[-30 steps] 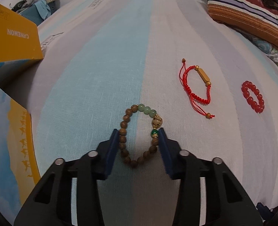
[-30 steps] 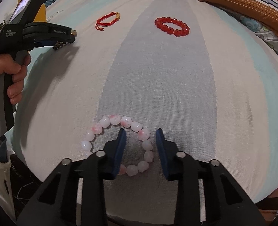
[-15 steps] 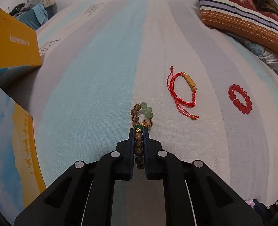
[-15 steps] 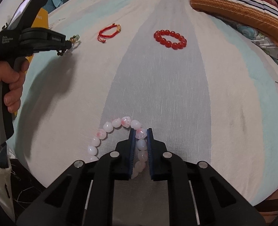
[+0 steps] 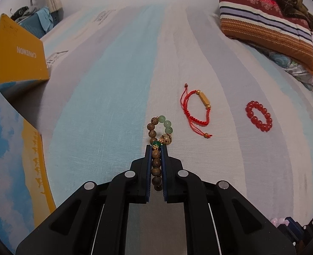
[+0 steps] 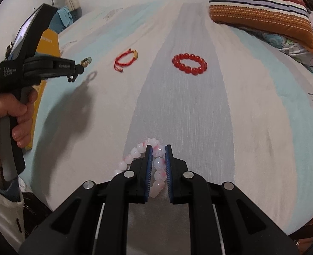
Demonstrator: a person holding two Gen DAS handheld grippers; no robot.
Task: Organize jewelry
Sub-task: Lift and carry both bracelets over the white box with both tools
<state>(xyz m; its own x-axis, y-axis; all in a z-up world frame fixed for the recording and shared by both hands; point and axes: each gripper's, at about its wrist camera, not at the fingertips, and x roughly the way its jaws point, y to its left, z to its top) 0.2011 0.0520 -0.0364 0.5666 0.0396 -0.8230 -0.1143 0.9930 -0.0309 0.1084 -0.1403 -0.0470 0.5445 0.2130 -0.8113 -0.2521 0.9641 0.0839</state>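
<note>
Yellow and sky-blue, the printed box (image 5: pixel 16 170) stands at the far left of the striped bedsheet (image 5: pixel 114 106), its flap raised. Just right of it we see our left gripper (image 5: pixel 156 148) clamped on the wooden bead bracelet (image 5: pixel 156 161) — brown beads pinched between the blue pads, the pale green ones looping out past the tips. From the right wrist view that bracelet hangs clear of the sheet and casts a shadow below. Further right lies the red cord bracelet (image 5: pixel 199 110) with its gold tube bead, flat on the sheet, and near it, further right again, the red bead bracelet (image 5: pixel 259 115), apart from the cord one. Our right gripper (image 6: pixel 157 148) grips the pink-white bead bracelet (image 6: pixel 158 165); a strand trails off to the left beside the jaw. At the far right — a striped pillow (image 5: pixel 267 27) rests on the bed's edge.
</note>
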